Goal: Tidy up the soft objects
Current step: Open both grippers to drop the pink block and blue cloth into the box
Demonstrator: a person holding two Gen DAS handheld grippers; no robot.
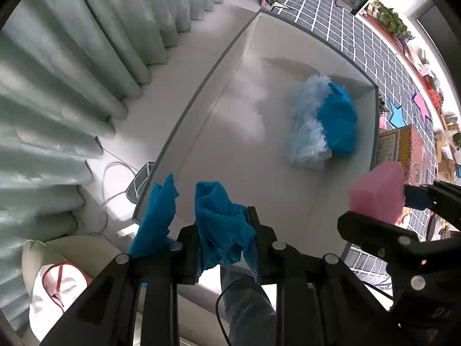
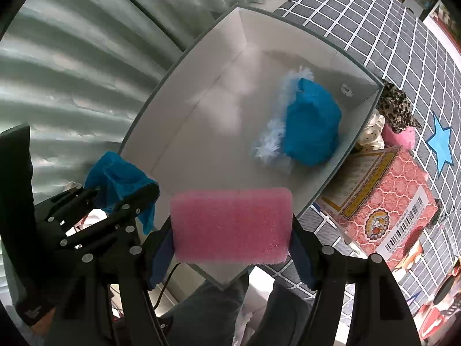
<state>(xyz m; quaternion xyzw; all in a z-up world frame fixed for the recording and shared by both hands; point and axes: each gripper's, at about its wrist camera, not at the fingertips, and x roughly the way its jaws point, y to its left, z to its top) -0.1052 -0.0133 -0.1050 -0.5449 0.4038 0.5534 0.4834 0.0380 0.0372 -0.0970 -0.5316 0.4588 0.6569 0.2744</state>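
Over the white open cardboard box [image 2: 201, 132], left gripper [image 1: 222, 230] pinching crumpled blue cloth [image 1: 222, 219], right gripper [image 2: 232, 248] clamping pink rectangular foam sponge [image 2: 232, 223] at 6 o'clock.

Grid-pattern bed cover [image 2: 389, 28] carries open white box [image 2: 184, 109], pink printed carton [image 2: 389, 201] just beside its right wall, leopard-print fabric [image 2: 397, 106] and polka-dot cloth [image 2: 373, 132] near the corner.

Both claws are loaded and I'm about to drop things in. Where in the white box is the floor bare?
The white box floor is bare along the curtain-side wall and in the near half, below the pink sponge and the blue cloth. Crowded: the far corner toward the checked mat, where a blue cloth bundle lies on a fluffy pale-blue item.
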